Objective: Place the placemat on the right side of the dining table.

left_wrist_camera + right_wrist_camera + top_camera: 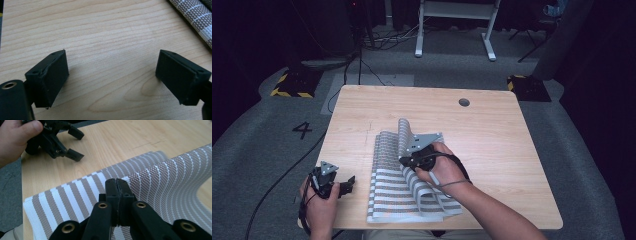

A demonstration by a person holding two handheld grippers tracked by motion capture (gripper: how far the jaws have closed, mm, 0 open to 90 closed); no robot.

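At the left, near the table's [492, 125] front-left corner, the left gripper [346, 185] is held low by the person's left hand [319, 205]. Its fingers [51, 77] are spread wide, with bare wood between them and nothing gripped; in the left gripper view a strip of the striped placemat [197, 17] is seen at the upper right, well clear of both pads. In the right gripper view the left gripper [72, 143] is seen beyond the placemat's far edge, apart from it.

To the right of that gripper, the grey-and-white striped placemat [394, 195] is laid on the front middle of the table, its near edge close to the table's front edge. One part of it is lifted off the rest — a curled flap that stands up and bends over above the flat layer.

Further right, over the middle of the placemat, the right gripper [406, 161] is held in the person's right hand [443, 167], with the grey three-cornered plate [424, 140] on top. Its fingers [111, 192] are pressed together on the lifted flap — the woven edge is pinched between the pads, as shown in the right gripper view.
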